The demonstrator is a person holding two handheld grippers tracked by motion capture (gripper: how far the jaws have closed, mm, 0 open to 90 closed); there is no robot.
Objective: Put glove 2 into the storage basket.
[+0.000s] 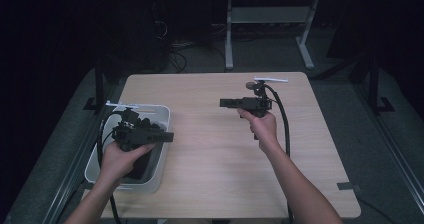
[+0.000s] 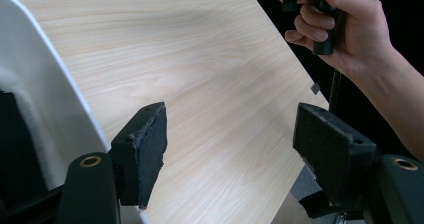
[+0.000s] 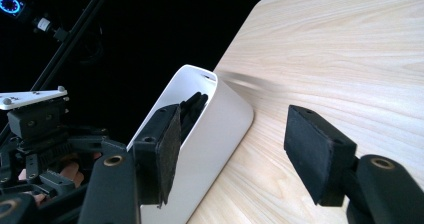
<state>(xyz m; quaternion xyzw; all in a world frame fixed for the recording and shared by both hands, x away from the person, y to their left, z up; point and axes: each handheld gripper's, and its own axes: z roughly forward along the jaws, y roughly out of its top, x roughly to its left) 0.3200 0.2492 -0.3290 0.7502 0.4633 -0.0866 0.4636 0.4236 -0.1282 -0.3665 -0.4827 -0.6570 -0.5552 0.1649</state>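
Light wooden table (image 1: 220, 149) with pale grain and rounded corners, standing on a grey floor (image 1: 330, 91). White plastic bin (image 1: 161, 115) set at the left edge, slightly overhanging, dark things inside, too dim to tell apart. Otherwise bare wood across the middle and right. Small grey tab (image 1: 347, 186) sticking out at the near right corner.

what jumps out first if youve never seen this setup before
Most striking are the two black hand-held tools: the left gripper over the white bin at the table's left edge, and the right gripper above the middle of the pale wooden table, both pointing inward with jaws open and empty. The bin holds dark items too dim to identify, and the room around the table is nearly black.
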